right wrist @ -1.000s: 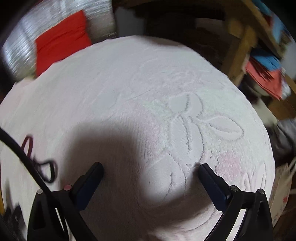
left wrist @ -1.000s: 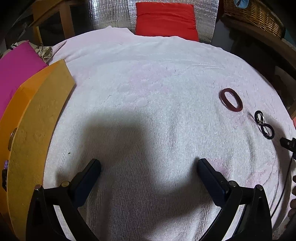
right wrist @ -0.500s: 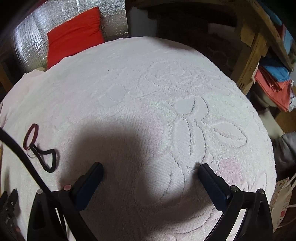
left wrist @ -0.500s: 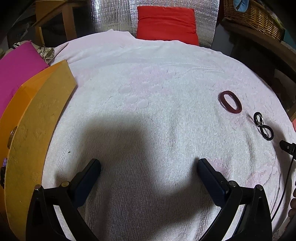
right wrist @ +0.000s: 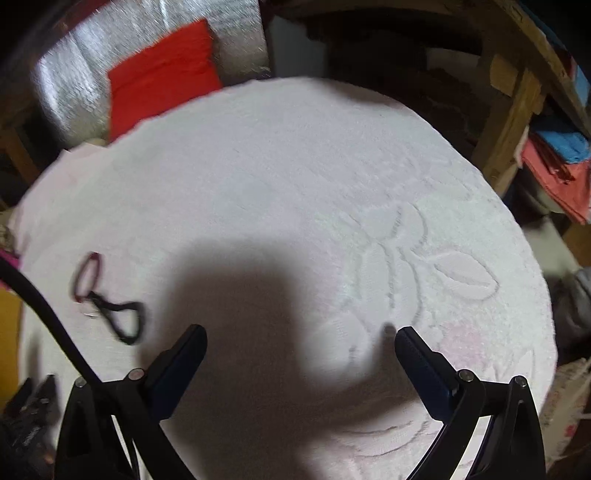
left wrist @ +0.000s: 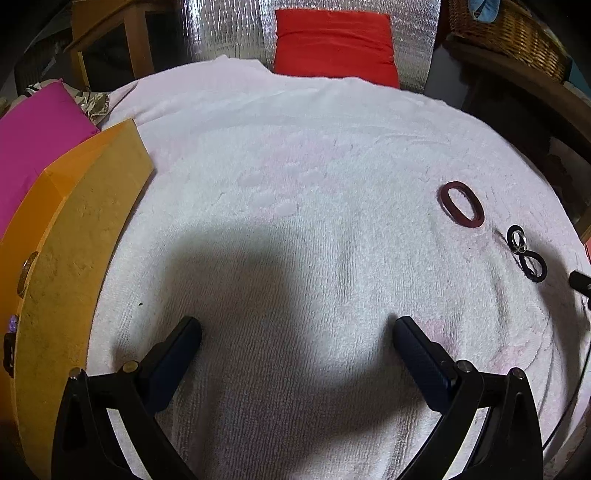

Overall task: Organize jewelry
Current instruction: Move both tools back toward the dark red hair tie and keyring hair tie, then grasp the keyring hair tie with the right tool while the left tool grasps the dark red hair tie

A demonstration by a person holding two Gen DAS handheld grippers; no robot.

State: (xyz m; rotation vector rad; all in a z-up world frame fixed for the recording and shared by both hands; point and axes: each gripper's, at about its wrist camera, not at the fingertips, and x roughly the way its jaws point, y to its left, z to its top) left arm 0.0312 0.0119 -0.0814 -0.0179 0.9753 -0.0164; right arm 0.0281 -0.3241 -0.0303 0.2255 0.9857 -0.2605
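Note:
A dark red bangle [left wrist: 461,203] lies flat on the white towel [left wrist: 295,206], far right of my left gripper [left wrist: 295,332]. Just beyond it to the right lie two small linked black rings [left wrist: 526,253]. My left gripper stands open over bare towel with nothing between its fingers. An orange box with its lid raised [left wrist: 74,251] sits along the left edge. In the right wrist view the bangle [right wrist: 85,275] and the black rings [right wrist: 118,315] show blurred at the left. My right gripper [right wrist: 301,334] is open and empty over the towel [right wrist: 295,184].
A red cushion [left wrist: 332,46] leans on silver foil at the back. A magenta cushion [left wrist: 40,129] lies at the left. A wicker basket [left wrist: 513,33] stands at the back right on wooden furniture. A black cable [right wrist: 40,314] crosses the right wrist view's left side.
The right gripper's view has swung: the bangle and black rings have shifted toward the centre and are motion-blurred now. The left gripper's view has barely moved. Both grippers stay open.

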